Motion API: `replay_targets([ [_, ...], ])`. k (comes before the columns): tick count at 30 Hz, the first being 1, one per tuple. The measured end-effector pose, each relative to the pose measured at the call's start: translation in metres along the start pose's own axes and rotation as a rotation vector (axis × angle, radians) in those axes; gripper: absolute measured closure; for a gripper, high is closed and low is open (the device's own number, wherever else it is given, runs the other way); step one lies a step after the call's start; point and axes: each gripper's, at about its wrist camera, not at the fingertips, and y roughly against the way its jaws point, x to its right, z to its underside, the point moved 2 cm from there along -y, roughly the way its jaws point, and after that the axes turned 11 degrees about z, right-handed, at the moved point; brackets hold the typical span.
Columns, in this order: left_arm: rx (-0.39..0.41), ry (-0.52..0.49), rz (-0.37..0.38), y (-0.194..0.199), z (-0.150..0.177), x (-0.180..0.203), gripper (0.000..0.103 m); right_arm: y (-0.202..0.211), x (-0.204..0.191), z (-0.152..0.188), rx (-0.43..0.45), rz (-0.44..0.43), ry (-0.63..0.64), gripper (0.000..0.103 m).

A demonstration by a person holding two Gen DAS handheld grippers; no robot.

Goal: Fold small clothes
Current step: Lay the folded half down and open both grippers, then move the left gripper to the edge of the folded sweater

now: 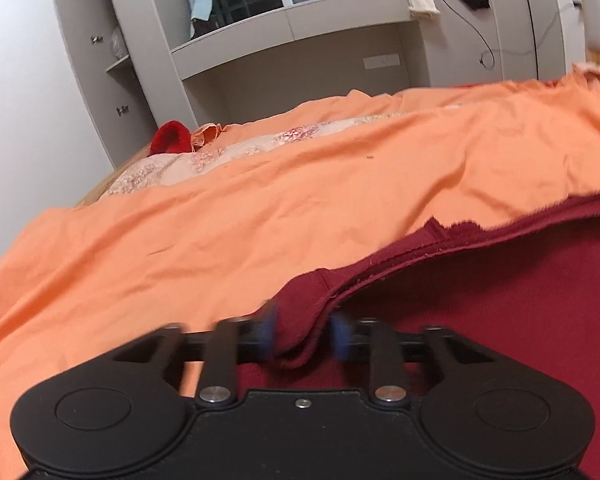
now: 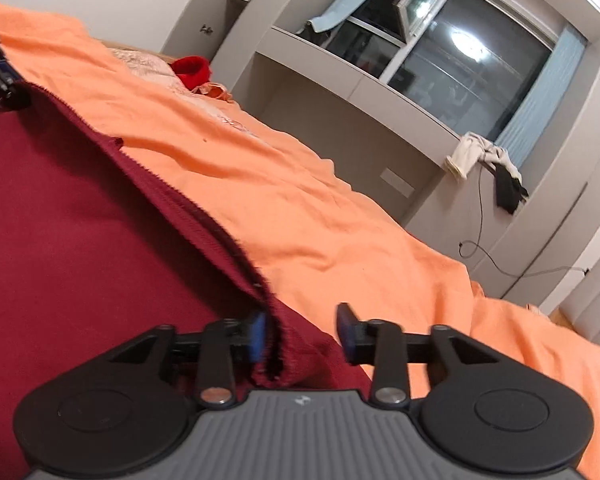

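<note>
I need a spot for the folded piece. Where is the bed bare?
Bare orange sheet lies between the dark red garment and the floral bedding. Crowded: near the red item, and where both grippers straddle the garment's edge.

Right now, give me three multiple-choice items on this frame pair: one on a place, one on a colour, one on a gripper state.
1. Where does the dark red garment lie?
A. on the orange bedsheet
B. on the window ledge
C. on the floor

2. What colour is the small bundle at the far end of the bed?
A. blue
B. bright red
C. white

3. How does the right gripper stand?
A. shut with nothing in it
B. out of view
C. open, with the garment's edge between its pads

Answers:
1 A: orange sheet shows all round the garment.
2 B: it is bright red in both views.
3 C: a clear gap separates the blue pads.
</note>
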Motion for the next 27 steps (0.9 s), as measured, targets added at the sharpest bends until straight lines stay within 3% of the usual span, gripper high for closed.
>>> replay_targets([
  [2, 0.014, 0.056, 0.028, 0.006, -0.001, -0.009, 0.033, -0.002, 0.005, -0.001, -0.012, 0.014, -0.013, 0.034],
  [4, 0.024, 0.118, 0.051, 0.011, -0.005, -0.019, 0.032, 0.001, 0.011, 0.001, -0.028, 0.037, -0.025, 0.02],
  [10, 0.055, 0.206, 0.006, 0.021, -0.007, -0.045, 0.024, -0.007, 0.052, 0.006, -0.088, 0.09, -0.156, 0.014],
  [15, 0.084, 0.269, -0.022, 0.032, -0.005, -0.058, 0.008, -0.003, 0.07, 0.012, -0.096, 0.138, -0.201, 0.002],
  [21, 0.089, 0.286, -0.066, 0.051, -0.002, -0.063, 0.002, 0.007, 0.082, 0.014, -0.094, 0.042, -0.329, 0.001],
  [27, 0.112, 0.334, -0.124, 0.09, 0.011, -0.08, 0.001, 0.035, 0.086, 0.005, -0.08, 0.013, -0.399, 0.0],
])
